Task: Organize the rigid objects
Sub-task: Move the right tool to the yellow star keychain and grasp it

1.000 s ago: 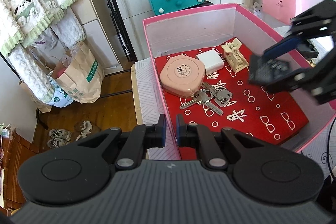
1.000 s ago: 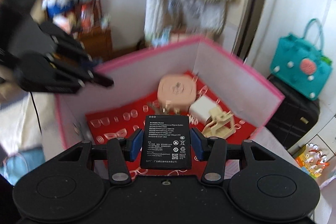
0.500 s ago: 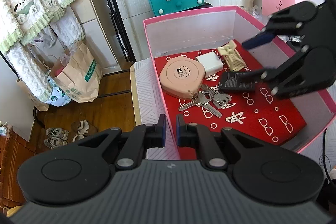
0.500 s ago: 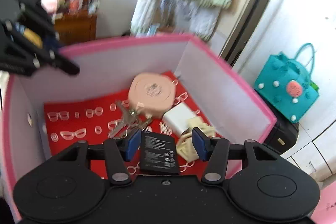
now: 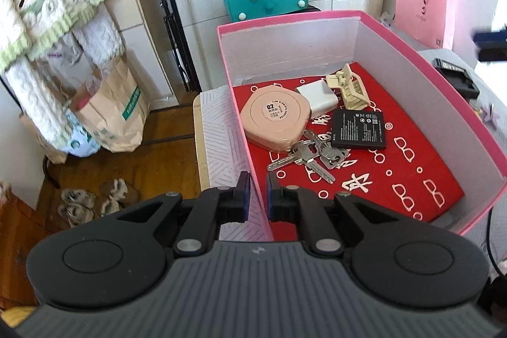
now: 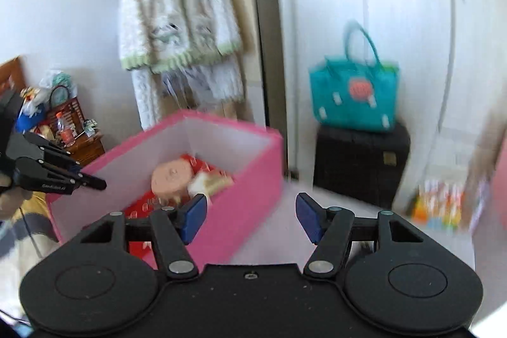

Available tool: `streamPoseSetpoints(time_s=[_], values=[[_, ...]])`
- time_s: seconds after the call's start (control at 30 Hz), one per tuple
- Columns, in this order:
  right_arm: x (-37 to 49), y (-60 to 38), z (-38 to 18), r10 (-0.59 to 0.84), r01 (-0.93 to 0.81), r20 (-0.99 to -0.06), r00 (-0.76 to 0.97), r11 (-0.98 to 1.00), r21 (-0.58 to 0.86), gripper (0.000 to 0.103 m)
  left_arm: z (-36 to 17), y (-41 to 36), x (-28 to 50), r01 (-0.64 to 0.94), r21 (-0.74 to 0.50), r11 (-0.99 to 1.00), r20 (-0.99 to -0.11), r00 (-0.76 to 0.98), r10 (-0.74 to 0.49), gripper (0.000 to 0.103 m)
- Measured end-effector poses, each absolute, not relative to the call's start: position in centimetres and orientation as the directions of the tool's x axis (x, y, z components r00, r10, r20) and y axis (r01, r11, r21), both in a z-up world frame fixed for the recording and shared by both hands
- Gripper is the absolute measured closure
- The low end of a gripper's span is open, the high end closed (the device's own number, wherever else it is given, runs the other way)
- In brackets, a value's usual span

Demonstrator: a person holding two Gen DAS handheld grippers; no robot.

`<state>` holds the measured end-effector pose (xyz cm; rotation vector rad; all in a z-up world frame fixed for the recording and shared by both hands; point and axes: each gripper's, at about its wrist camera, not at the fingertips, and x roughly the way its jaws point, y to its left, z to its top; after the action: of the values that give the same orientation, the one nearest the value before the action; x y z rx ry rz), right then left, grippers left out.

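**A:** Black and flat, the battery [image 5: 359,129] now lies on the red liner inside the pink box [image 5: 317,21], just right of the round peach case [image 5: 275,125] and touching nothing of yours. A second ago you had it pinched in your right tongs [image 6: 250,216]; half a second ago they hung over the box with it.

**B:** And the right tongs now?

**A:** Empty, with the blue pads spreading wider, and swung off to the right of the box. Your release is done.

**B:** What about my left?

**A:** The left tongs [image 5: 256,195] have stayed put at the near wall of the box, pads drawn together either side of the pink edge; I'd judge you are steadying it.

**B:** So what's left?

**A:** The keys [image 5: 304,156], white charger [image 5: 317,98] and beige clip [image 5: 350,89] sit in the box beside the case. A dark gadget [image 5: 456,76] lies outside, right of the box, probably your next pick.
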<state>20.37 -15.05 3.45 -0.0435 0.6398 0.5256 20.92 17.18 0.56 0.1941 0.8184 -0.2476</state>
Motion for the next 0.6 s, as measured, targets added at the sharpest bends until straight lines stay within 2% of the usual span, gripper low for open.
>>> streamPoseSetpoints(time_s=[0.2, 0.37, 0.6], values=[[18.7, -19.9, 1.2, 0.405, -0.371, -0.617, 0.674, 0.909, 0.192, 0.04, 0.4, 16.9, 20.8, 0.273, 0.082, 0.959, -0.731, 0.67, -0.128, 0.095], [17.3, -23.5, -2.4, 0.412, -0.247, -0.616, 0.672, 0.908, 0.337, 0.039, 0.5, 16.8, 21.0, 0.257, 0.079, 0.963, -0.737, 0.666, -0.117, 0.095], [16.9, -23.7, -5.8, 0.408, -0.226, -0.636, 0.655, 0.909, 0.35, 0.042, 0.6, 16.4, 21.3, 0.243, 0.097, 0.965, -0.742, 0.664, -0.092, 0.095]])
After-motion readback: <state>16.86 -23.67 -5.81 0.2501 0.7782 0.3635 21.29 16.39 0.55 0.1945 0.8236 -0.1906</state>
